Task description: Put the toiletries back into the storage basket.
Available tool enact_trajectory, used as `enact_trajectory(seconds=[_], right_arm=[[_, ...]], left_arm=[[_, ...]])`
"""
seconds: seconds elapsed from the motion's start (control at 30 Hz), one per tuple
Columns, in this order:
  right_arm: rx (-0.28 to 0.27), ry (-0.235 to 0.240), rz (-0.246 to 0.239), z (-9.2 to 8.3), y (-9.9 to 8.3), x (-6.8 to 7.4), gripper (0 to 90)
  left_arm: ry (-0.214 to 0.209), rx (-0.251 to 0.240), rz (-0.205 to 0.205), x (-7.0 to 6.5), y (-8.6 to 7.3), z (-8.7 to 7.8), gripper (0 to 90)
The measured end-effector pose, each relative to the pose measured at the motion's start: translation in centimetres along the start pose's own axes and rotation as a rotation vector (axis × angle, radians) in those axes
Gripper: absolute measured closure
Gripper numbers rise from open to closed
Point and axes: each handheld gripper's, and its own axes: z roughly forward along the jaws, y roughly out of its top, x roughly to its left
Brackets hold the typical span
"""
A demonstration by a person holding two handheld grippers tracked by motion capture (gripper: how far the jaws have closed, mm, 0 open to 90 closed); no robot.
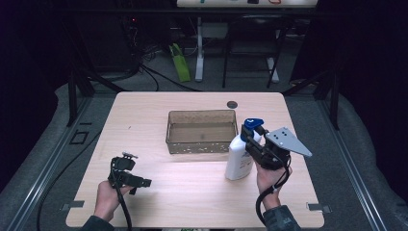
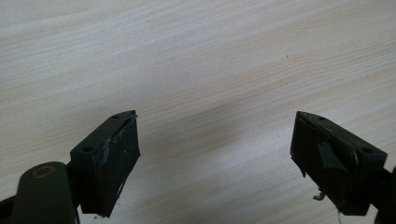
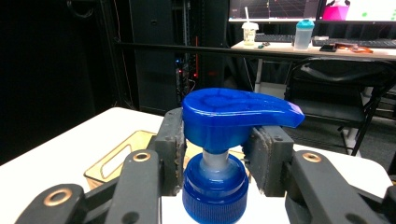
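Note:
A white pump bottle [image 1: 239, 161] with a blue pump head [image 1: 252, 123] stands upright on the right part of the wooden table [image 1: 192, 192]. My right gripper [image 1: 251, 135] is shut on the bottle just under the pump head. In the right gripper view the blue pump head [image 3: 233, 114] and its blue collar sit between the pads [image 3: 172, 149], which press on the neck from both sides. My left gripper [image 1: 134, 171] rests low at the front left of the table. In the left gripper view its jaws stand open [image 2: 215, 154] over bare wood, with nothing between them.
A brown see-through tray [image 1: 201, 144] sits mid-table, just left of the bottle, with nothing in it. A small dark round disc [image 1: 232, 104] lies near the far edge. Beyond the table are a green object [image 1: 180, 62] on the floor and desk legs.

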Motion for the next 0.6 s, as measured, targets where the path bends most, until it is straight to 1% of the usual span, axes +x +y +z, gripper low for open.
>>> enact_trajectory(seconds=[0.6], right_arm=[[-0.025,0.011,-0.006,-0.4,1.7,0.2,59.4]], left_arm=[[0.002,-0.003,0.001,0.0,0.0,0.0,15.2]])
